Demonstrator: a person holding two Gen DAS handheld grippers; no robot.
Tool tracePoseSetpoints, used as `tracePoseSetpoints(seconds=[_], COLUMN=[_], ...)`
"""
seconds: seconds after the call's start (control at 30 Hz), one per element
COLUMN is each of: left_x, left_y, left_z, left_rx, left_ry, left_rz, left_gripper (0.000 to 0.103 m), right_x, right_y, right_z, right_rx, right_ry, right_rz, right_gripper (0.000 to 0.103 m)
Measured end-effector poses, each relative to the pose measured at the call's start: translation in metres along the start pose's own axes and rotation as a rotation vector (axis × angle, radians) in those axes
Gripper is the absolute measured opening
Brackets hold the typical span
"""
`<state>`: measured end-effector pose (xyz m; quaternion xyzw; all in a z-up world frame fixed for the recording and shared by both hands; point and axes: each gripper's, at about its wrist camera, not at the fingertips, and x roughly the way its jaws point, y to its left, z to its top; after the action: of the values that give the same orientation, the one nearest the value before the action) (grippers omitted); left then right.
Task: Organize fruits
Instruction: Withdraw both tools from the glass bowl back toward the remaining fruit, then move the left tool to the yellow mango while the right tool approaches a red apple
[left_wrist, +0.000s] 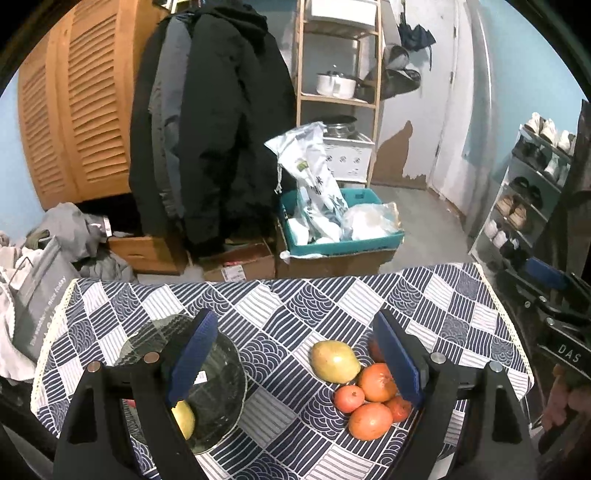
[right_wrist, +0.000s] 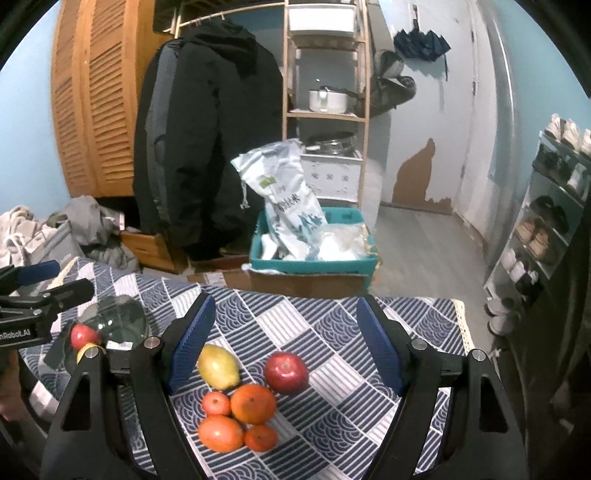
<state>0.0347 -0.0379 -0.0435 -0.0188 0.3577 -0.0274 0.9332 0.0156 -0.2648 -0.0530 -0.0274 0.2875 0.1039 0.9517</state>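
Note:
A pile of fruit lies on the table's blue-and-white patterned cloth (right_wrist: 332, 332): a yellow-green mango (right_wrist: 218, 365), a red apple (right_wrist: 286, 373), two oranges (right_wrist: 253, 402) and small tangerines (right_wrist: 216, 402). My right gripper (right_wrist: 286, 350) hovers just above and behind the pile, open and holding nothing. To the left stands a glass bowl (right_wrist: 122, 321) containing a second red apple (right_wrist: 84, 336) and a yellow fruit (left_wrist: 184, 419). My left gripper (left_wrist: 295, 358) is open and empty between the bowl (left_wrist: 221, 369) and the mango (left_wrist: 334, 362). Its right finger hides most of the pile's apple.
The table's far edge drops to the floor, where a teal crate (right_wrist: 314, 264) of bags sits on cardboard boxes. A dark coat (right_wrist: 207, 140) hangs behind it and a shoe rack (right_wrist: 546, 229) stands at the right. Each gripper shows at the edge of the other's view.

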Motion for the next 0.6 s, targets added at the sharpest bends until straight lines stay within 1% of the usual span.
tracePoseSetpoints(seconds=[0.27,0.6], left_x=[0.023,0.050], left_y=[-0.014,-0.023], left_z=[-0.002,-0.004], left_rx=[0.015,0.021], left_ry=[0.051,0.110], left_rz=[-0.010,-0.014], left_gripper=[0.087,0.087], right_x=[0.007,0.029], right_y=[-0.016,-0.027], right_z=[-0.008,-0.017], right_rx=[0.023,0.033], right_ry=[0.031,0.088], right_rz=[-0.018,-0.028], right_gripper=[0.079,0.079])
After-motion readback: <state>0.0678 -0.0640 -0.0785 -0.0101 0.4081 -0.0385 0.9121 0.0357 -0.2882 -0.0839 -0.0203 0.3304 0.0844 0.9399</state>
